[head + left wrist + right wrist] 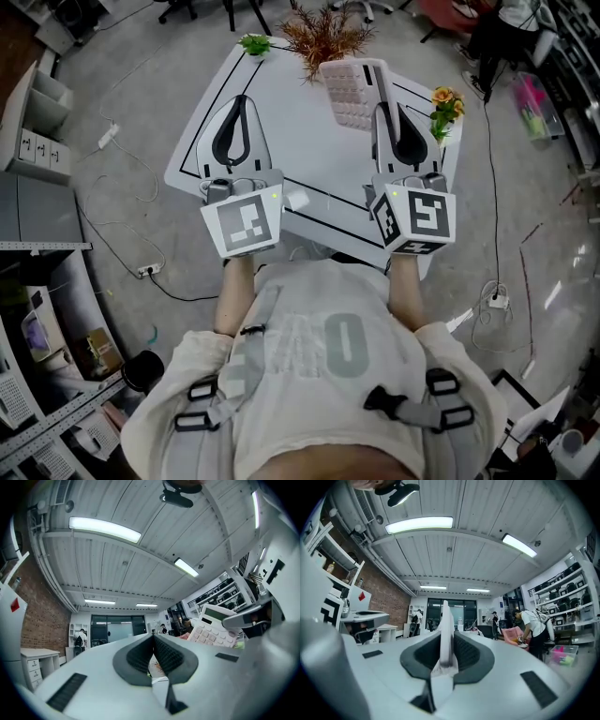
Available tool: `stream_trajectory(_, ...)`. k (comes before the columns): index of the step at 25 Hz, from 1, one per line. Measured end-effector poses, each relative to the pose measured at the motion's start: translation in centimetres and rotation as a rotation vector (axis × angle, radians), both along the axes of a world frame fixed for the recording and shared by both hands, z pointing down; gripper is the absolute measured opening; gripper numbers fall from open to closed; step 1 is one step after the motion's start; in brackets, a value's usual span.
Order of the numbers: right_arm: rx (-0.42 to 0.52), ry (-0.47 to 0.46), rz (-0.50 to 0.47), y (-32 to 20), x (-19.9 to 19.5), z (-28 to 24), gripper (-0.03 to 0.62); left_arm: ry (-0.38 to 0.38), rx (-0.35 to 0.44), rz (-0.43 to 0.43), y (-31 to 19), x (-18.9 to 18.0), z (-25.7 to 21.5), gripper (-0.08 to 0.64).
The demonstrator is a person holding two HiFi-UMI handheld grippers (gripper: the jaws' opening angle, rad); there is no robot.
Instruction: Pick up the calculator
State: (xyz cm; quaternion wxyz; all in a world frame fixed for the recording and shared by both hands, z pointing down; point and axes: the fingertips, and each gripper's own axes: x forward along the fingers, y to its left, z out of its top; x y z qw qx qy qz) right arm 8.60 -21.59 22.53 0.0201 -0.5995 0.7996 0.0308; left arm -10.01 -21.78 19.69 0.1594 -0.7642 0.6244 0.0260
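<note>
Long fluorescent strip lights run along a white ribbed ceiling. A red brick wall flanks dark glass doors. The floor is grey concrete.

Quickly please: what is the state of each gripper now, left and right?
Left gripper: closed, nothing between its jaws.
Right gripper: closed on the calculator.

Left tongs closed, right tongs clamped
</note>
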Motion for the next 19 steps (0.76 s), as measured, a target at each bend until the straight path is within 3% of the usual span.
stream_trajectory(9, 0.01, -0.001, 0.001, 0.1, 0.1, 0.1, 0.078, 0.02, -0.005, -0.003, 0.3, -0.2, 0.1, 0.017)
stream_trajectory(19, 0.022, 0.005, 0.023, -0.1, 0.7, 0.3, 0.077, -0.008, -0.007, -0.046, 0.1, -1.2, 0.3, 0.017)
